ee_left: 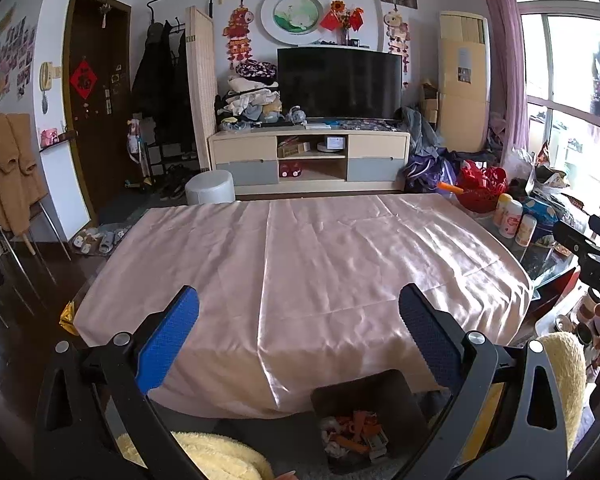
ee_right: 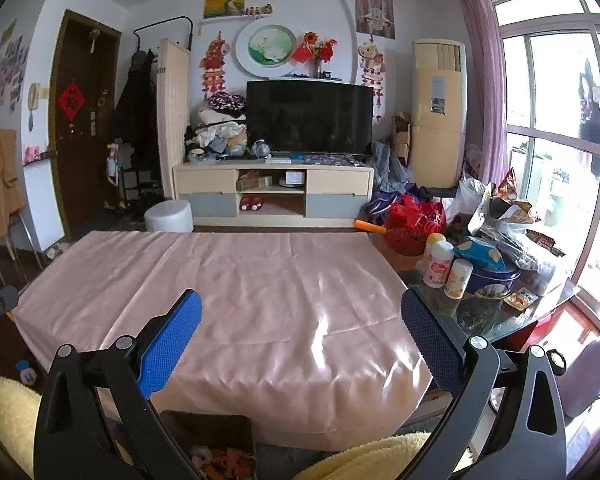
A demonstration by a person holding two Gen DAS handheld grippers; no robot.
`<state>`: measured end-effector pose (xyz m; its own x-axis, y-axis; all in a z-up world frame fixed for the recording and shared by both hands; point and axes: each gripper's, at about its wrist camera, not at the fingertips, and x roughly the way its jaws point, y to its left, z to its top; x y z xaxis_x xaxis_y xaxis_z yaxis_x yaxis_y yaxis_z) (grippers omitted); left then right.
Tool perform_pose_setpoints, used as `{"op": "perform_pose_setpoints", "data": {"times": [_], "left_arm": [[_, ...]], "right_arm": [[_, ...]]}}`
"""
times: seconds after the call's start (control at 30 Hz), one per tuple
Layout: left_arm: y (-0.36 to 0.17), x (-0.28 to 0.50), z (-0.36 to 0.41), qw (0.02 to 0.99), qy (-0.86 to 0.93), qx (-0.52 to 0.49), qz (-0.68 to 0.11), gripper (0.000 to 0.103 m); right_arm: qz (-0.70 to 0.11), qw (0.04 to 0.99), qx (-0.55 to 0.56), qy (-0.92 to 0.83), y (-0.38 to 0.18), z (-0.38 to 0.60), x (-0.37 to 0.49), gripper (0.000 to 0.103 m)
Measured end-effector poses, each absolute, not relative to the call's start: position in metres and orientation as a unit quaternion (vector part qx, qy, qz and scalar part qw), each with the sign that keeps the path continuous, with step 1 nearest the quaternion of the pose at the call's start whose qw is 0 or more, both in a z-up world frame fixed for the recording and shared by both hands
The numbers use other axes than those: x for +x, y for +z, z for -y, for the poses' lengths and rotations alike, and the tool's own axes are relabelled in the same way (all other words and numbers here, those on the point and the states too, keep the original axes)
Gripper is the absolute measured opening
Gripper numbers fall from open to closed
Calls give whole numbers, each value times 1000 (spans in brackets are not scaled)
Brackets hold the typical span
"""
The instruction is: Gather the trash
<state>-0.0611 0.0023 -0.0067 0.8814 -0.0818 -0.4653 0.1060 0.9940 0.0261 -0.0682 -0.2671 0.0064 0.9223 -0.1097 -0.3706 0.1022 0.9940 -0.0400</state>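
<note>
A dark brown trash bin stands on the floor at the near edge of the table, holding orange and white scraps. The same bin shows at the bottom of the right wrist view. My left gripper hangs open above the near part of the pink tablecloth, nothing between its blue pads. My right gripper is also open over the cloth, empty. No loose trash shows on the cloth.
Bottles, a blue tin and snack bags crowd the glass table end at right. A red basket sits behind them. A white stool and a TV cabinet stand beyond. Yellow fleece sleeves are at the bottom.
</note>
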Motion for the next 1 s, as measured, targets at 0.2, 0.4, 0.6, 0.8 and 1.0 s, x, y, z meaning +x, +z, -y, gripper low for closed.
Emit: {"op": "perform_pose_setpoints", "data": {"times": [0.2,0.4,0.6,0.8,1.0], "left_arm": [[-7,-57,-3,969,-47,22,-240,95],[-5,-56,-6,970,-46,22,-239,95],[-3,-56,-6,970,-45,21,-237,95],[-1,-55,-7,971,-39,20,-236,95],[0,-56,-7,971,-36,18,-237,95]], "right_arm": [[-191,980,-8,-52,7,267,-67,100],[-190,980,-8,-52,7,267,-67,100],[-189,981,-6,-52,9,266,-67,100],[-190,980,-5,-51,9,265,-67,100],[-193,980,-5,-52,7,265,-68,100]]}}
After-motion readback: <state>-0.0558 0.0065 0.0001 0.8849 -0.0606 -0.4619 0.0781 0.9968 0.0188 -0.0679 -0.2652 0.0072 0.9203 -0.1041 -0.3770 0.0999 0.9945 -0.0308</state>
